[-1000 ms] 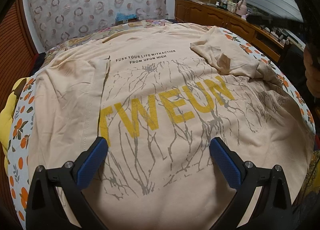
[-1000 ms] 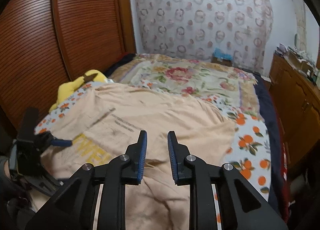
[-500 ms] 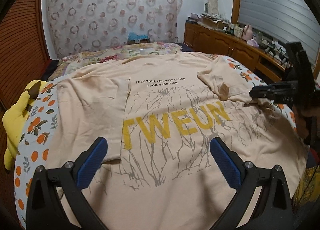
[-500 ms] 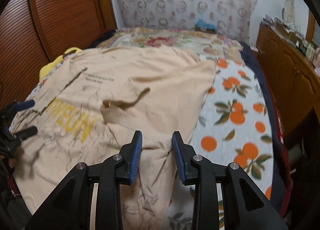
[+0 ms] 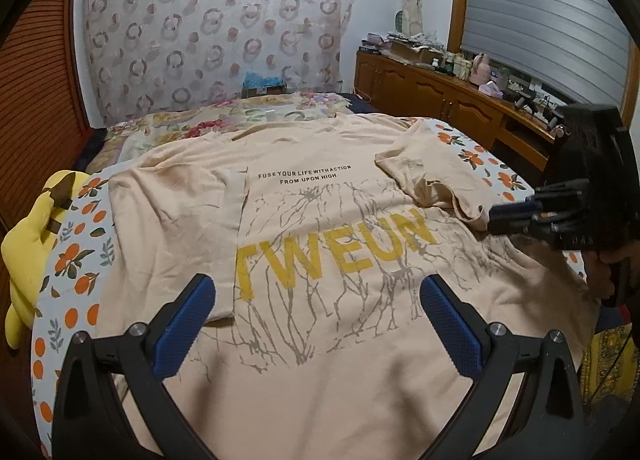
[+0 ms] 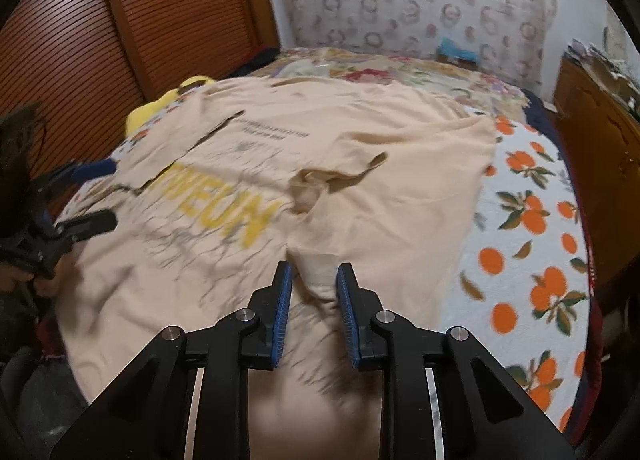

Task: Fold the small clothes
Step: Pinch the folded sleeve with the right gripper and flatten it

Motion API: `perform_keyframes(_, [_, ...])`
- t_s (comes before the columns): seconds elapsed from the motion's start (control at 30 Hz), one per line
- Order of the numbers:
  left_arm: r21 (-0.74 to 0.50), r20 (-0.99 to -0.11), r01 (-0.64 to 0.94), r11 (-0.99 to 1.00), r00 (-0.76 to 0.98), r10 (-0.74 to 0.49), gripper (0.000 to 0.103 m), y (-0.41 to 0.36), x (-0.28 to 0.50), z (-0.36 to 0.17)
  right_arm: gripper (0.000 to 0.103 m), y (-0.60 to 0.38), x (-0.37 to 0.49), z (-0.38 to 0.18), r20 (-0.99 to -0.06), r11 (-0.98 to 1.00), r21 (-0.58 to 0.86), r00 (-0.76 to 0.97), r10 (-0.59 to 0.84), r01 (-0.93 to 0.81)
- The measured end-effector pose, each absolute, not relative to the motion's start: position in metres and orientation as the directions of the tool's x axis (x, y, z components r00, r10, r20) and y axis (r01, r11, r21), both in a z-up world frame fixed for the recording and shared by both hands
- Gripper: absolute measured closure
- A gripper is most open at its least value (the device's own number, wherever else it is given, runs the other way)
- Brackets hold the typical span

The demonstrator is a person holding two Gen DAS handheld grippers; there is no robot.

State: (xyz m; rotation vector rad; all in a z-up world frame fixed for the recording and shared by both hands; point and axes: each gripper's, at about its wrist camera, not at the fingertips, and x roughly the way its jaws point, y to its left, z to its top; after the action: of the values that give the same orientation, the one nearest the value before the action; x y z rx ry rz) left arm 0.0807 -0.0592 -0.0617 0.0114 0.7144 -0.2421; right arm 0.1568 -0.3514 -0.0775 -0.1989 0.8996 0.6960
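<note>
A beige T-shirt (image 5: 320, 228) with yellow letters and grey branch print lies spread on the bed; it also shows in the right wrist view (image 6: 248, 196). Its left sleeve is folded in flat. Its right sleeve (image 5: 432, 180) lies crumpled on the shirt body. My left gripper (image 5: 316, 300) is wide open above the shirt's lower part, holding nothing. My right gripper (image 6: 314, 280) is partly open low over the shirt, with a bunched fold of the sleeve (image 6: 316, 272) between its fingers; it also shows at the right of the left wrist view (image 5: 508, 216).
The bed has a sheet with orange fruit print (image 6: 532, 220) and a floral cover (image 5: 224, 120) further back. A yellow plush toy (image 5: 28, 244) lies at the left edge. A wooden cabinet (image 5: 440, 96) runs along the right. A slatted wooden door (image 6: 80, 40) stands at the left.
My right gripper has come down and forward to the crumpled sleeve, and its fingers have opened a little wider. My left gripper has pulled back and up slightly, staying open.
</note>
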Motion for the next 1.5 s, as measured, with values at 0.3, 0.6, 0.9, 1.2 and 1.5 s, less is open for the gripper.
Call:
perform_keyframes(0.3, [-0.064, -0.637, 0.216, 0.974, 0.743, -0.207, 0.0, -0.06, 0.077, -0.055, 0.081, -0.351, 0.146, -0.064, -0.757, 0.753, 0.118, 0.432, 0.491, -0.648])
perform_keyframes(0.6, [-0.074, -0.621, 0.205, 0.976, 0.757, -0.206, 0.0, -0.054, 0.072, -0.05, 0.076, -0.342, 0.183, -0.052, -0.729, 0.793, 0.081, 0.506, 0.46, -0.604])
perform_keyframes(0.9, [-0.072, -0.618, 0.191, 0.979, 0.762, -0.194, 0.0, -0.05, 0.07, -0.051, 0.067, -0.332, 0.22, -0.063, -0.743, 0.823, 0.111, 0.504, 0.441, -0.557])
perform_keyframes(1.2, [-0.078, -0.614, 0.177, 0.981, 0.767, -0.187, 0.0, -0.043, 0.068, -0.052, 0.066, -0.32, 0.241, -0.075, -0.773, 0.839, 0.114, 0.483, 0.412, -0.532])
perform_keyframes(1.5, [-0.086, -0.617, 0.158, 0.984, 0.767, -0.177, 0.0, -0.033, 0.066, -0.055, 0.066, -0.307, 0.253, -0.085, -0.796, 0.843, 0.128, 0.452, 0.402, -0.523])
